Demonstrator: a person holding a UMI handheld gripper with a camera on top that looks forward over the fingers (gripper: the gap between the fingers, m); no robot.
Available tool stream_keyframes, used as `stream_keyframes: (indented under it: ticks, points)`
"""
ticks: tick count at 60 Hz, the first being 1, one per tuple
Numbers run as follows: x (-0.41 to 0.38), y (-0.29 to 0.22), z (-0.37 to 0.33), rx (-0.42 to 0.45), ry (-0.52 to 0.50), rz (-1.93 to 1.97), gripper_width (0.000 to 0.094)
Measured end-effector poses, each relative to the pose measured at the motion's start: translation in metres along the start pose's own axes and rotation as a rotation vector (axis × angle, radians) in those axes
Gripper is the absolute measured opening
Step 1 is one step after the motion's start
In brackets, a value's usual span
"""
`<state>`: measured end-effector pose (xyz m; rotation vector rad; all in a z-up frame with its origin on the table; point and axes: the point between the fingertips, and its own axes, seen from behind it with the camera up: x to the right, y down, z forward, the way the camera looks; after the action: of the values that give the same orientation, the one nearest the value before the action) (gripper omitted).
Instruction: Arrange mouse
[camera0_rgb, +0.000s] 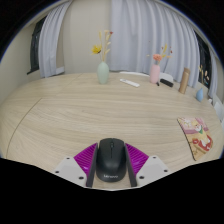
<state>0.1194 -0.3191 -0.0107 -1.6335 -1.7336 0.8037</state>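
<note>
Partly, the black mouse (110, 162) is hidden, since its near end is cut off at the bottom. It is smooth and rounded, and it is squeezed between the purple pads (84, 159) of the gripper (110, 168), whose jaws are closed on it. Beyond it, the pale wooden worktop (90, 110) is seen, with fine grain lines. Far back, a slim green vase (103, 72) with flowers is standing. A colourful flat book (197, 134) is lying at one side, hard to make out.
</note>
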Motion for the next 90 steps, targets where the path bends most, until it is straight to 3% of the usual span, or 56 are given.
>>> stream_keyframes:
  ticks: [12,19,25,34,40,45,55,70,79,81,83,86,90]
  points:
    - [0.0,-0.001,-0.001,-0.015,-0.016,0.033,0.0359]
    - [0.009,-0.011,-0.014,-0.01,-0.006,0.018,0.0357]
    - [0.024,-0.052,-0.043,0.049,-0.021,0.025,0.0358]
    - [0.099,-0.126,-0.07,0.117,0.003,0.065,0.0357]
    - [0.184,-0.146,-0.063,0.125,0.073,0.088,0.0356]
    - [0.262,-0.134,-0.045,0.106,0.147,0.115,0.0358]
    - [0.359,-0.068,-0.009,0.023,0.188,0.13,0.0355]
    - [0.381,-0.004,0.012,-0.054,0.148,0.1,0.036]
    - [0.379,0.004,0.012,-0.058,0.13,0.077,0.0514]
    - [0.383,0.002,0.01,-0.058,0.143,0.071,0.0666]
    - [0.385,0.0,0.007,-0.061,0.154,0.06,0.0885]
    - [0.382,-0.011,-0.005,-0.046,0.149,0.046,0.0828]
    - [0.371,-0.031,-0.031,-0.003,0.129,0.033,0.0866]
